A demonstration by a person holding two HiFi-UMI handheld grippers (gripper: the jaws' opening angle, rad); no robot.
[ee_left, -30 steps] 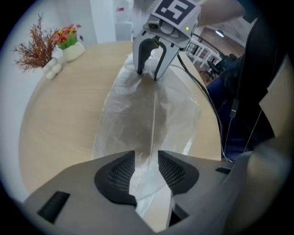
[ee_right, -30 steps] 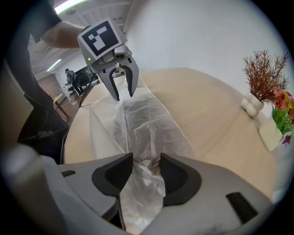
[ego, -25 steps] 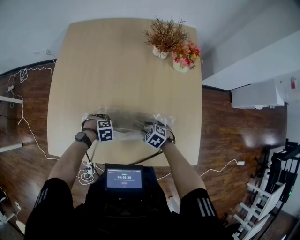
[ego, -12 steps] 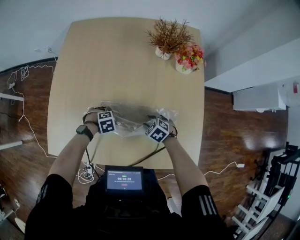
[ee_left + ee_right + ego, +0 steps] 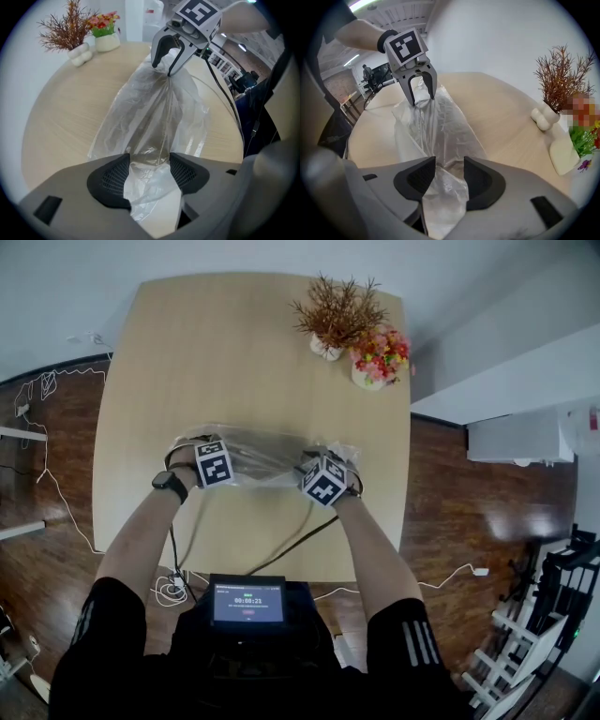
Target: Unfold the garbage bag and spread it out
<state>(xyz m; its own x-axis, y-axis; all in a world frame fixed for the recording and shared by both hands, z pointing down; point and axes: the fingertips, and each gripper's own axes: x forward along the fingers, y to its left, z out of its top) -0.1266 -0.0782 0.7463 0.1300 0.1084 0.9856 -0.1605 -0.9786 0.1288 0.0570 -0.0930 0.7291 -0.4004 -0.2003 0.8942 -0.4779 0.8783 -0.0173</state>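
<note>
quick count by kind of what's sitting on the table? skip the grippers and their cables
garbage bag, clear plastic: 1
white vase of dried twigs: 1
white pot of flowers, red and pink: 1
total: 3, all on the table

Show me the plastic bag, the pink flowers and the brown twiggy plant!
plastic bag [image 5: 258, 454], head view, stretched middle
pink flowers [image 5: 380, 343], head view, blooms
brown twiggy plant [image 5: 336, 307], head view, twig tops
</note>
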